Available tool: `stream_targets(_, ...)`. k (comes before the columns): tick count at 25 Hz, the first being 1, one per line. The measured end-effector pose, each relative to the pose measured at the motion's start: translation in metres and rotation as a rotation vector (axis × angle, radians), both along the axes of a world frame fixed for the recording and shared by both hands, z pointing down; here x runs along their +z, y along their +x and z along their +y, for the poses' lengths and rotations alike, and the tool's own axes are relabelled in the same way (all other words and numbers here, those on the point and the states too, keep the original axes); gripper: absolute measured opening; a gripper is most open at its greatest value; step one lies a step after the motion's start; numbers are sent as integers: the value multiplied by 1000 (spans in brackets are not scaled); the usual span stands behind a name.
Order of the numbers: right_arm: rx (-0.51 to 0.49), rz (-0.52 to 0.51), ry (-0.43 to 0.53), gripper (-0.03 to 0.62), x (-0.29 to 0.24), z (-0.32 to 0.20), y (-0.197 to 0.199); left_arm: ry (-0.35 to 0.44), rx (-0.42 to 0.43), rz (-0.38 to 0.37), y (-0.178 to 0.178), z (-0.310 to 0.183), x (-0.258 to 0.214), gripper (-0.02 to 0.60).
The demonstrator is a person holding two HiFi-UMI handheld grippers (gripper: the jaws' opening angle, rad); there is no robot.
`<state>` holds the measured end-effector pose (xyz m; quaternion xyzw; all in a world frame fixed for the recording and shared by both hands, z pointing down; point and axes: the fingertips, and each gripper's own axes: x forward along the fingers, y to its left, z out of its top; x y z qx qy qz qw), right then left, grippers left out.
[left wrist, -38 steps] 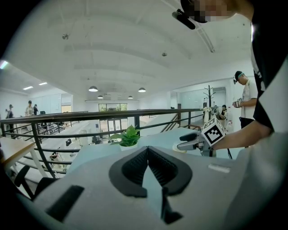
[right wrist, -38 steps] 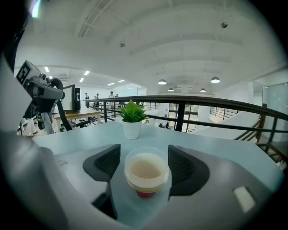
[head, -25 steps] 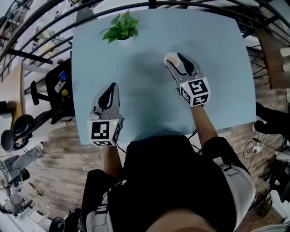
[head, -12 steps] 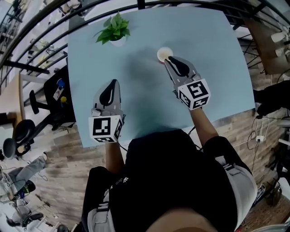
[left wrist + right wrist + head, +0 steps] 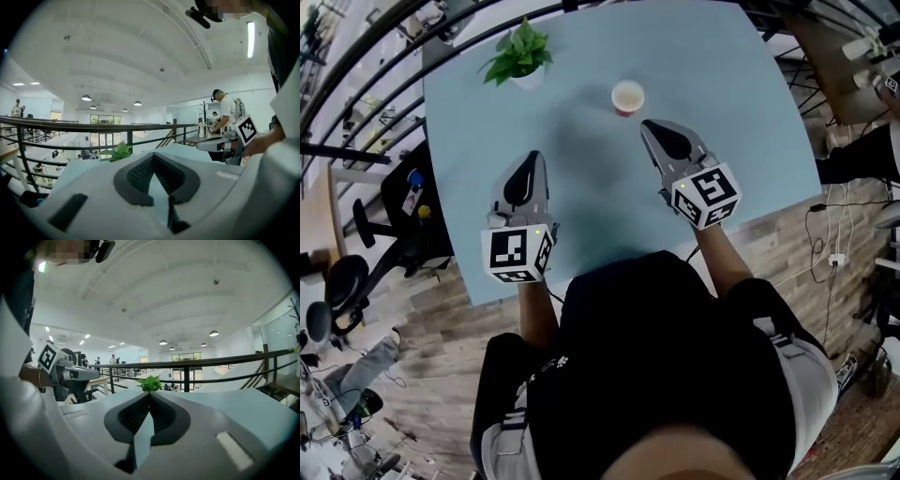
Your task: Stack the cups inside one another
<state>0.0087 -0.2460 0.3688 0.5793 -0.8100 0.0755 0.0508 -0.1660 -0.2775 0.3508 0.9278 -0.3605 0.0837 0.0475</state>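
A single pink cup (image 5: 627, 96) with a pale inside stands upright on the light blue table (image 5: 722, 84), towards the far middle. My right gripper (image 5: 649, 125) is just short of it on the near right, apart from it, jaws shut and holding nothing. My left gripper (image 5: 532, 156) hovers over the table's near left, also shut and empty. In the right gripper view the shut jaws (image 5: 150, 394) hide the cup. The left gripper view shows its jaws (image 5: 153, 155) met at the tip, with the right gripper (image 5: 220, 142) off to the side.
A small potted plant (image 5: 516, 58) stands at the table's far left corner, also seen as a plant (image 5: 150, 383) past the right jaws. A black railing (image 5: 187, 366) runs beyond the far edge. Chairs and gear (image 5: 356, 272) lie on the floor at left.
My right gripper let go of the cup, drew back toward me and shut its jaws. The cup stays standing on the table. The left gripper has barely moved.
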Motion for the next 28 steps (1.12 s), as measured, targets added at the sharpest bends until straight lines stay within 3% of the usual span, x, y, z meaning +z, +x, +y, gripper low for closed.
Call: stream_targets(28, 11, -21, 16, 7, -5, 19, -6, -10, -9, -16, -16, 20, 2, -8)
